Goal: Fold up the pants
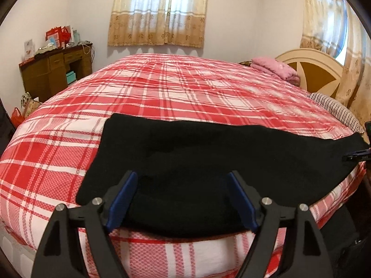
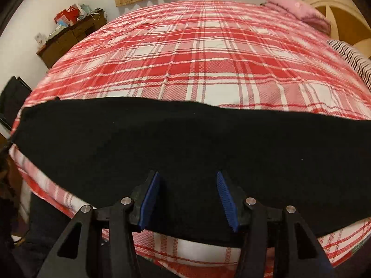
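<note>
The black pants (image 1: 208, 153) lie flat in a long strip along the near edge of the bed (image 1: 185, 88), on the red and white checked cover. The left gripper (image 1: 183, 197) is wide apart over the pants, holding nothing. The right gripper (image 2: 187, 199) is apart too, above the pants, holding nothing.

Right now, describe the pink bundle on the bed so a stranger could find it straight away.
Start at the big bed with the red and white checked cover. Follow it to the far corner beside the pale wooden headboard. There lies the pink bundle, soft folded cloth, the only plain pink thing there, unlike the striped pillow nearer along the same edge.
</note>
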`<state>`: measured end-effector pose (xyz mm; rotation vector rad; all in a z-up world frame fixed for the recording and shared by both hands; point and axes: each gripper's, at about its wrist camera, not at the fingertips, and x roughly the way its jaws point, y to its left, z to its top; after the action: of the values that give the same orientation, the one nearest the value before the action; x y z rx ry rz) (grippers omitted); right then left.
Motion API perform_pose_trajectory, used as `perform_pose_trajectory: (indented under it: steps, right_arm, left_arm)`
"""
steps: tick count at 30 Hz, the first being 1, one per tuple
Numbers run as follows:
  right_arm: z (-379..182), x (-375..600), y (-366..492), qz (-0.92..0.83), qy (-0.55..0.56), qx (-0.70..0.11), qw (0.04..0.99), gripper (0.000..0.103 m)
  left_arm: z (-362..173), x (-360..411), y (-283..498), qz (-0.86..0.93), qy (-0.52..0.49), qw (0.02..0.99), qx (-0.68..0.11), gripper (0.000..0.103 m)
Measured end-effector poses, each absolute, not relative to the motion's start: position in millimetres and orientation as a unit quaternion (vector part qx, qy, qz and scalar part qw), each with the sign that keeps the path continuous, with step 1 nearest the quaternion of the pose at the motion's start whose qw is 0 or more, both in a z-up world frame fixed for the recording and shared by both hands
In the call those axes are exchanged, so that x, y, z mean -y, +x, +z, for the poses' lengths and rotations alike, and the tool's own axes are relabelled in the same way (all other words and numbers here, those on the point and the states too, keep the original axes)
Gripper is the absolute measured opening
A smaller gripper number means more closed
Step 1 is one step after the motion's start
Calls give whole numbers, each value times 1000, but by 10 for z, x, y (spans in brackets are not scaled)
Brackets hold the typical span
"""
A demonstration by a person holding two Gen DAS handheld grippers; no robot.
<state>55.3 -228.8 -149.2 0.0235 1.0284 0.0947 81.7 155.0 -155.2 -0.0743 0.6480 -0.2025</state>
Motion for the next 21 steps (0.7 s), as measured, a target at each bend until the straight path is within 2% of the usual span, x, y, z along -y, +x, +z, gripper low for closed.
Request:
perform_pose_trajectory:
  steps: [5, 10, 15, 21]
  right_arm:
    - [-1147, 2148, 728, 107, 42, -474, 873, 53]
    - [-984, 1624, 1275, 173, 60, -456, 871, 53]
    - [-1102, 991, 1785, 232, 77, -482, 841, 53]
    - [-1368, 316, 2277, 272, 105, -518, 804, 52]
  left_arm:
    - [-1395, -1426, 801, -123, -46, 950, -283, 91]
    - [-1459, -1277, 867, -130, -26, 949, -285, 91]
    - [-1511, -1185, 830, -142, -26, 946, -290, 92]
    - [-1700, -1192, 891, -140, -42, 932, -331, 93]
